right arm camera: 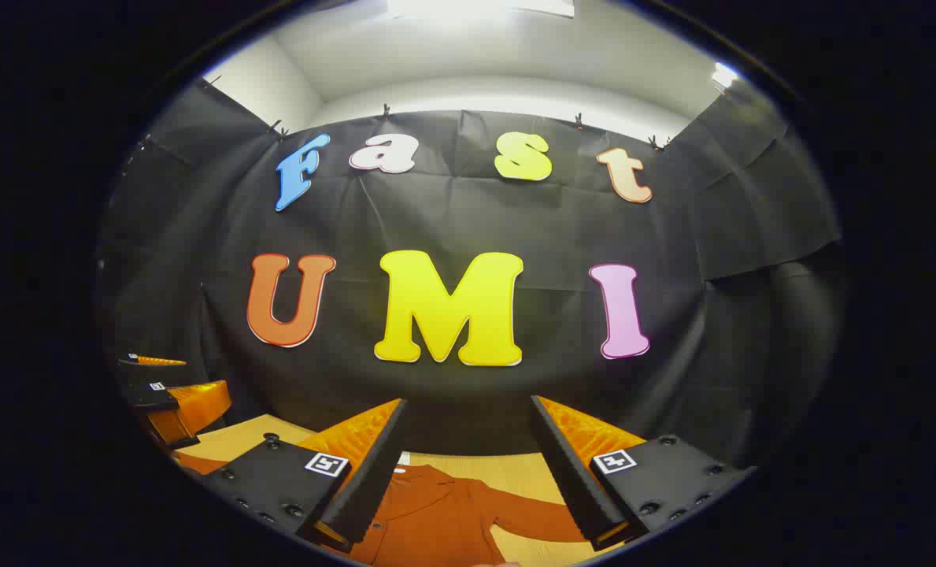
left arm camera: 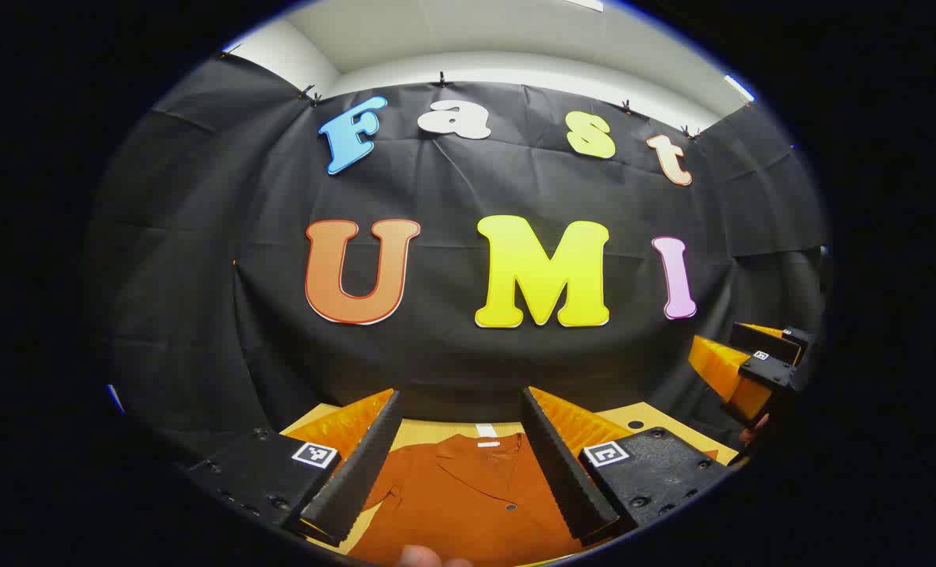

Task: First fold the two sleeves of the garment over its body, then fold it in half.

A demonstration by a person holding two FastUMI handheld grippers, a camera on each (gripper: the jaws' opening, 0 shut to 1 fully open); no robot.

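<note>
A rust-orange shirt (left arm camera: 468, 504) lies flat on the wooden table (left arm camera: 424, 433), collar towards the wall. In the left gripper view my left gripper (left arm camera: 460, 394) hovers open above the shirt's collar and chest, holding nothing. My right gripper (left arm camera: 751, 366) shows at the right edge, raised off the table. In the right gripper view the shirt (right arm camera: 436, 516) lies below my open right gripper (right arm camera: 468, 403), with one sleeve (right arm camera: 530, 516) spread out to the right on the table (right arm camera: 515, 468). The left gripper (right arm camera: 164, 390) appears at the far left, also in the air.
The booth's black cloth wall (left arm camera: 452, 362) rises just behind the table's far edge. A small dark hole (left arm camera: 634, 424) marks the tabletop at the back right. A fingertip (left arm camera: 428, 557) pokes in at the bottom of the left gripper view.
</note>
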